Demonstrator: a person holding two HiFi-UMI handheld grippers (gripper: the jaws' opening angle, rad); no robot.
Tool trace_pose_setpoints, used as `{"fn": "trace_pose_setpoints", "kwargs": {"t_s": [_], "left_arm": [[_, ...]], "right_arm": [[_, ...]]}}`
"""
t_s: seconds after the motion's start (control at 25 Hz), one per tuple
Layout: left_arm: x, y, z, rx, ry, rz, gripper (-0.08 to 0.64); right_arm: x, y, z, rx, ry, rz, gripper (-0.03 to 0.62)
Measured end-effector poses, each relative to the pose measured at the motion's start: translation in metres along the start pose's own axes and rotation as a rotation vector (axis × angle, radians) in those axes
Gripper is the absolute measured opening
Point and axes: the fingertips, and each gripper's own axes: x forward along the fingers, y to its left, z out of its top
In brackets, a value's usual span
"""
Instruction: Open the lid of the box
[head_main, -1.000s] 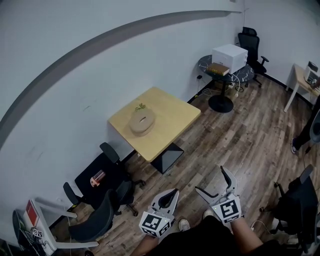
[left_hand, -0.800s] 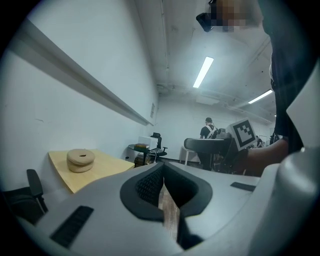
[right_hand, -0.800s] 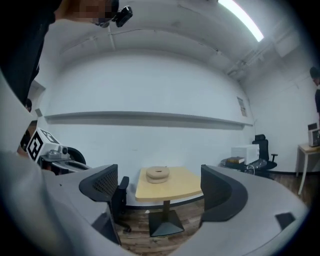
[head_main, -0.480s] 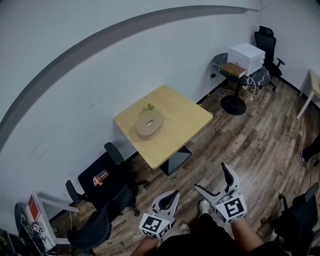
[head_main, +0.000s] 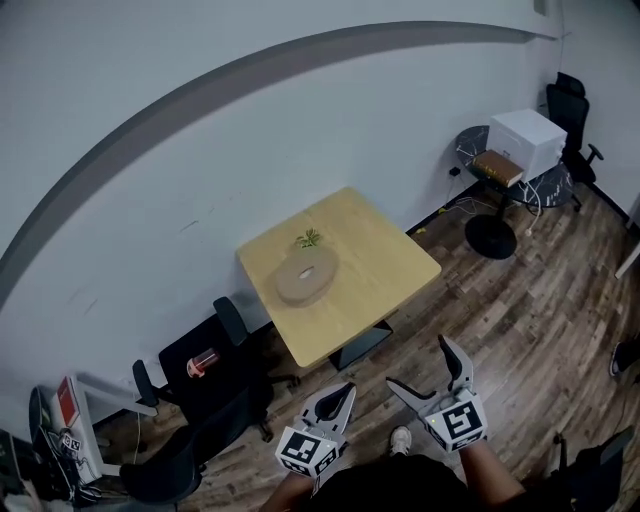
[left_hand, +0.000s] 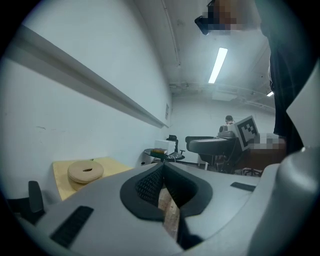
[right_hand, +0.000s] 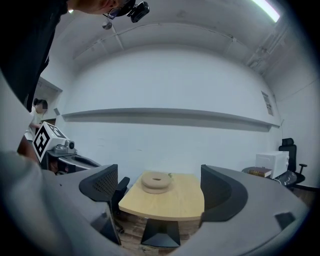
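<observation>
A round, light wooden box (head_main: 306, 276) with a hole in its lid lies on the square yellow table (head_main: 385, 270), near the table's far-left side. It also shows in the left gripper view (left_hand: 86, 171) and the right gripper view (right_hand: 156, 181). Both grippers hang low over the floor, well short of the table. My left gripper (head_main: 335, 401) is shut with nothing between its jaws (left_hand: 163, 176). My right gripper (head_main: 418, 364) stands open and empty, and between its jaws I see the table and the box (right_hand: 160, 194).
Black office chairs (head_main: 215, 365) stand left of the table, one bearing a small red thing (head_main: 201, 360). A round dark side table (head_main: 555, 185) at the far right carries a white box (head_main: 527, 141) and a book (head_main: 497, 166). A small green plant (head_main: 309, 238) sits behind the wooden box.
In the head view the table and the box have slid down and to the right, and the side table has slid right. Both grippers kept their places and states.
</observation>
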Motion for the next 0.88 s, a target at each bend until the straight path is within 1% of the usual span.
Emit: {"fn": "trace_pose_setpoints", "kwargs": {"t_s": [0.16, 0.24, 0.44, 0.52, 0.6, 0.68, 0.88], "left_arm": [[0.028, 0.001, 0.005, -0.001, 0.002, 0.038, 0.020], [0.041, 0.005, 0.008, -0.003, 0.002, 0.062, 0.020], [0.061, 0.007, 0.001, -0.024, 0.018, 0.089, 0.020], [0.066, 0.011, -0.004, -0.031, 0.020, 0.103, 0.020], [0.073, 0.017, -0.004, -0.030, 0.014, 0.120, 0.020], [0.080, 0.028, -0.001, -0.029, 0.004, 0.137, 0.020], [0.093, 0.061, 0.001, -0.038, -0.009, 0.185, 0.020]], "right_arm": [[0.015, -0.023, -0.003, -0.012, 0.038, 0.073, 0.520], [0.025, -0.034, -0.010, -0.018, 0.058, 0.097, 0.518], [0.046, -0.052, -0.028, 0.025, 0.092, 0.137, 0.517], [0.053, -0.059, -0.030, 0.012, 0.085, 0.131, 0.505], [0.061, -0.069, -0.028, -0.004, 0.079, 0.123, 0.468], [0.073, -0.076, -0.027, -0.022, 0.093, 0.139, 0.466], [0.115, -0.080, -0.021, -0.048, 0.065, 0.194, 0.466]]}}
